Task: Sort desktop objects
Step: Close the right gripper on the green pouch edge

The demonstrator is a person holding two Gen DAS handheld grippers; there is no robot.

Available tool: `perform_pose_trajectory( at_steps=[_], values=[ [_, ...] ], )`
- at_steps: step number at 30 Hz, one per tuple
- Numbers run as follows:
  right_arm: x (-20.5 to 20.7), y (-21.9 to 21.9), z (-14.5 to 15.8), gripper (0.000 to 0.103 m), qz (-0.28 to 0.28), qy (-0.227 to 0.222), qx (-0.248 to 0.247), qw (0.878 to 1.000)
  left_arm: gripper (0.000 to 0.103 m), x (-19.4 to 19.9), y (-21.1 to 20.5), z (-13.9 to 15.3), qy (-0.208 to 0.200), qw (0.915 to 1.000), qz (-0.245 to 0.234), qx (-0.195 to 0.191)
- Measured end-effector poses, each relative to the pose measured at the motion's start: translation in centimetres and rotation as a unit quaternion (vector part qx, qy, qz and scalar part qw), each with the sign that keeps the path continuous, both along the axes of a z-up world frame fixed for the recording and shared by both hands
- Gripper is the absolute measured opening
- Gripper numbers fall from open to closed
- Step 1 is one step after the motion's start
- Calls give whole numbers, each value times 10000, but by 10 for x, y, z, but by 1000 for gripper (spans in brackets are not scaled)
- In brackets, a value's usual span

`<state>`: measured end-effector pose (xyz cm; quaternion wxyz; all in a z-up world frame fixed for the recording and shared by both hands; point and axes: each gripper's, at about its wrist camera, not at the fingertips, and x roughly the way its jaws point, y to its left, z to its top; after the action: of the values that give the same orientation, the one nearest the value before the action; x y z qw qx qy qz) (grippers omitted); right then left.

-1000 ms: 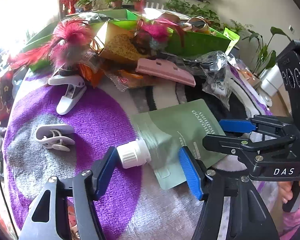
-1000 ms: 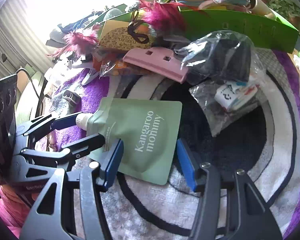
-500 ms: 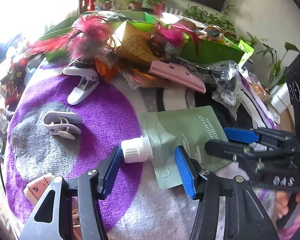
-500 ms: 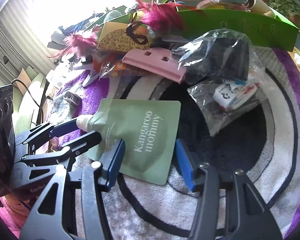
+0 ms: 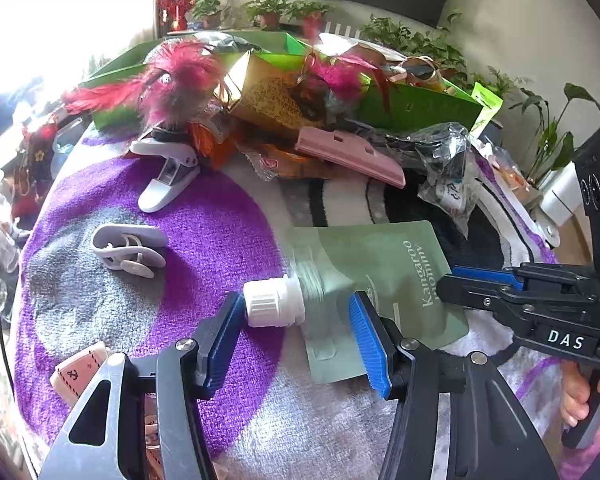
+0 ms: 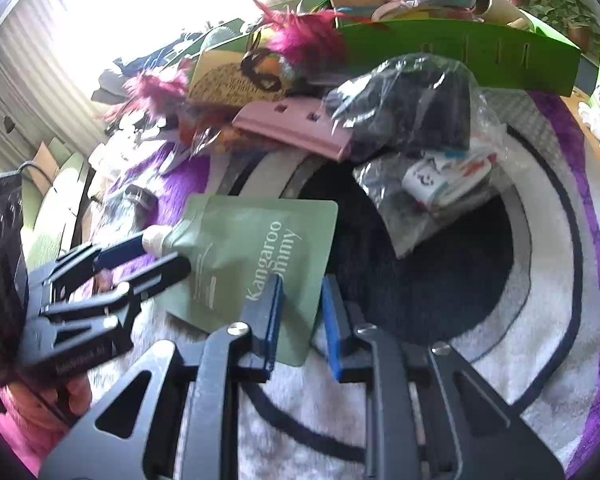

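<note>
A flat green pouch (image 5: 384, 264) with a white screw cap (image 5: 274, 306) lies on the purple, grey and black mat (image 5: 204, 224). My left gripper (image 5: 296, 310) is shut on its capped end: one blue pad sits against the cap, the other on the pouch's shoulder. In the right wrist view the pouch (image 6: 256, 252) reaches under my right gripper (image 6: 302, 296). Those jaws are closing with the pouch's near corner between them, and a small gap shows at the right pad. A hand holds each tool.
Two white clips (image 5: 168, 178) (image 5: 126, 246) lie left on the mat. A pink clip (image 5: 350, 156), snack wrappers, pink feather toys (image 5: 176, 80) and a yellow box crowd the back before green trays (image 5: 420, 108). Clear bags (image 6: 424, 128) lie to the right.
The left jaws narrowed onto the cap end of the pouch. The right jaws went from wide apart to a narrow gap over the pouch's near corner. Neither hand shifted much.
</note>
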<state>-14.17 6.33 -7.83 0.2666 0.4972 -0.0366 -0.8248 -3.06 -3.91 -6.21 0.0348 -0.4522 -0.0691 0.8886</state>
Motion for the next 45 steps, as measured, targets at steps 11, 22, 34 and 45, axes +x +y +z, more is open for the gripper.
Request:
perform_pose_trajectory(
  at_steps=[11,22,34,45],
  values=[
    [-10,-7,0,41,38,-125,14,9999,55,-2,-2,-2,-27,10000,-29,63],
    [1,-29,1,48,50,392,544,9977,55,-1,4,-1,129,9998,-38,-165],
    [12,-14,9,30,-157,356,277,9989,55,9,7,13,440,9983,-5,-377],
    [23,-8,16,24,101,642,64,9979,55,14,-1,2,219,9997,37,-68]
  ],
)
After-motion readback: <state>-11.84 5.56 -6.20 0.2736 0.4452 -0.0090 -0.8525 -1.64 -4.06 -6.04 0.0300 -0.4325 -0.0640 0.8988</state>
